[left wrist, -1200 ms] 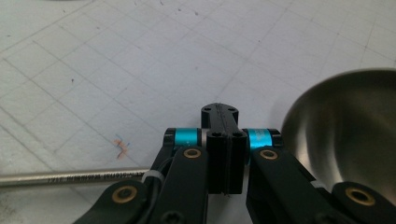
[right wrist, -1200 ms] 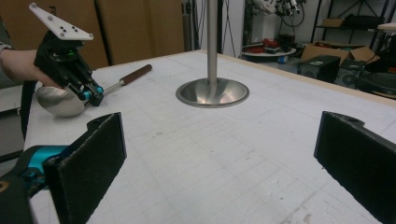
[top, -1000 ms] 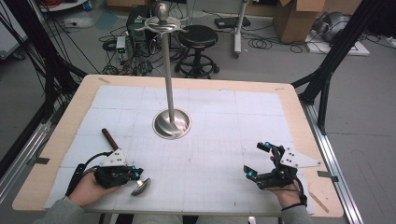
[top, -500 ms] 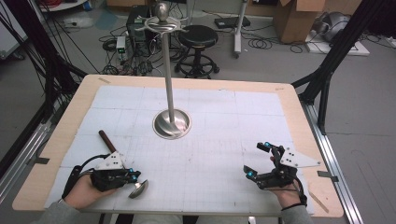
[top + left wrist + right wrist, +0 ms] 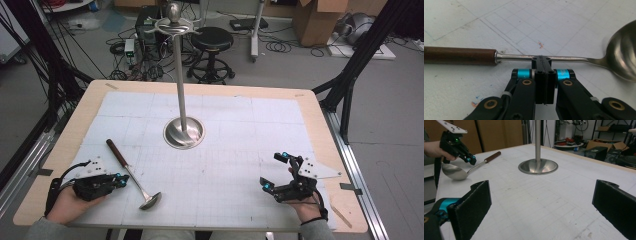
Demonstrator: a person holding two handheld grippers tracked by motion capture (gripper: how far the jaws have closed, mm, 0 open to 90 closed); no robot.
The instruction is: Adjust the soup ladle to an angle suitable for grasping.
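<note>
A metal ladle (image 5: pixel 134 176) with a brown wooden handle (image 5: pixel 461 55) lies flat on the white gridded mat, its bowl (image 5: pixel 624 56) toward the table's front edge. My left gripper (image 5: pixel 121 179) sits just left of the ladle's shaft, jaws shut together with nothing between them. In the left gripper view, the tips of my left gripper (image 5: pixel 541 60) reach the thin metal shaft from the side. My right gripper (image 5: pixel 274 171) rests near the front right of the mat, jaws wide open and empty. The right gripper view shows the ladle (image 5: pixel 474 168) and the left gripper (image 5: pixel 471 160) far off.
A tall steel stand with a round base (image 5: pixel 184 132) rises from the middle of the mat, with hooks at its top (image 5: pixel 173 22). The wooden table edge (image 5: pixel 320 115) frames the mat. Stools, boxes and cables lie on the floor beyond.
My left gripper has slid left, off the ladle's shaft to its side. The ladle and the right gripper have stayed where they were.
</note>
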